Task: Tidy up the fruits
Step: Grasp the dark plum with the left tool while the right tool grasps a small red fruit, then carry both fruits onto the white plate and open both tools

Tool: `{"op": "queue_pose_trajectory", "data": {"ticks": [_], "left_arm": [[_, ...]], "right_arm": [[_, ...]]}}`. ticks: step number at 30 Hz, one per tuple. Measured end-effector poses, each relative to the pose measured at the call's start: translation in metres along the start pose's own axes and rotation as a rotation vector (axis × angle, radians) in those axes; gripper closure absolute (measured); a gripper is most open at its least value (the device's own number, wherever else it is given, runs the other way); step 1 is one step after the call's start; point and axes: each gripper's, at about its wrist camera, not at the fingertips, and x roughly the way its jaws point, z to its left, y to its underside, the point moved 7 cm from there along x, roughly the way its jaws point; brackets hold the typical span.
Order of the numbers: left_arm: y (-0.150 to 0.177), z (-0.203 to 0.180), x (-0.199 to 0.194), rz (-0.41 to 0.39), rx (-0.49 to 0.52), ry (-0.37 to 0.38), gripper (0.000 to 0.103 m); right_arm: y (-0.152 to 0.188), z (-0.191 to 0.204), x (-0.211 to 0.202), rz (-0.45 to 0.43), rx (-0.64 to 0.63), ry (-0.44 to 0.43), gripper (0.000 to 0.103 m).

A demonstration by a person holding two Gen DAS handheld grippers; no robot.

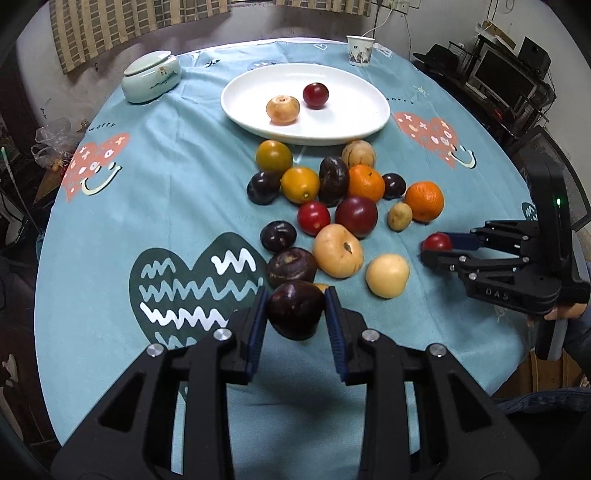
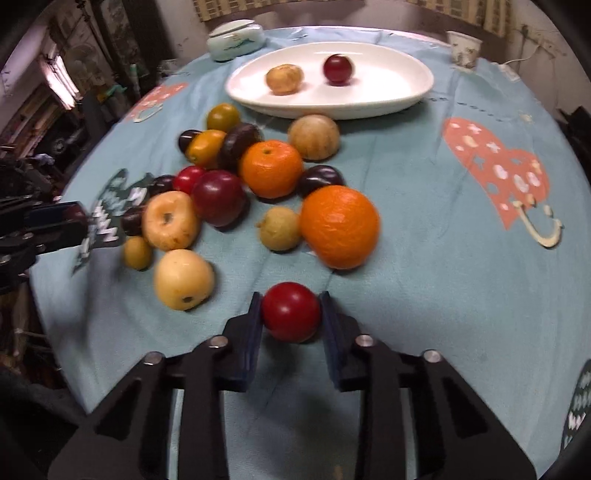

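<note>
Round table (image 1: 110,221) covered by a teal cloth printed with hearts. Pale green lidded ceramic jar (image 1: 151,75) near the far left edge. Patterned paper cup (image 1: 360,50) at the far right edge. Checked curtain (image 1: 110,26) behind. Monitor (image 1: 504,79) on shelving off the table's right side.

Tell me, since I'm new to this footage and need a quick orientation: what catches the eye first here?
A heap of round wooden fruits in orange, yellow, red and dark purple crowds the middle of the blue heart-print tablecloth, below an oval white plate already holding two. The left gripper clamps a dark purple plum and the right gripper a small red fruit.
</note>
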Motion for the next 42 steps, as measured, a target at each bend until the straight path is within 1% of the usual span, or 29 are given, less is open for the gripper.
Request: {"op": "queue_pose_trajectory", "data": {"ticks": [3, 7, 15, 18, 24, 27, 30, 33, 36, 39, 42], "left_arm": [[-0.009, 0.000, 0.000, -0.008, -0.005, 0.001, 0.072], [-0.027, -0.003, 0.001, -0.017, 0.006, 0.002, 0.072], [-0.080, -0.010, 0.007, -0.050, 0.041, 0.000, 0.072], [-0.106, -0.013, 0.010, -0.072, 0.061, -0.004, 0.072], [-0.169, -0.013, 0.029, -0.117, 0.076, -0.044, 0.072], [-0.199, -0.007, 0.050, -0.111, 0.059, -0.076, 0.072], [-0.219, 0.003, 0.073, -0.079, 0.031, -0.104, 0.072], [-0.230, 0.009, 0.094, -0.053, 0.027, -0.126, 0.072], [-0.233, 0.013, 0.111, -0.025, 0.030, -0.143, 0.071], [-0.233, 0.015, 0.122, -0.005, 0.026, -0.155, 0.071], [-0.233, 0.017, 0.132, 0.015, 0.021, -0.171, 0.069]], "right_arm": [[0.002, -0.002, -0.004, 0.003, 0.012, -0.024, 0.073], [-0.004, -0.009, -0.016, -0.025, 0.050, -0.044, 0.073], [-0.039, -0.022, -0.034, -0.093, 0.084, -0.064, 0.073], [-0.065, -0.029, -0.041, -0.127, 0.077, -0.066, 0.073], [-0.145, -0.048, -0.054, -0.236, 0.048, -0.046, 0.073], [-0.181, -0.058, -0.047, -0.261, 0.040, -0.024, 0.073], [-0.207, -0.068, -0.029, -0.252, 0.042, -0.012, 0.073], [-0.221, -0.074, -0.009, -0.226, 0.039, -0.007, 0.073], [-0.223, -0.075, 0.011, -0.182, 0.018, 0.006, 0.073], [-0.223, -0.074, 0.023, -0.167, 0.008, 0.026, 0.072], [-0.222, -0.076, 0.040, -0.095, 0.003, 0.044, 0.070]]}}
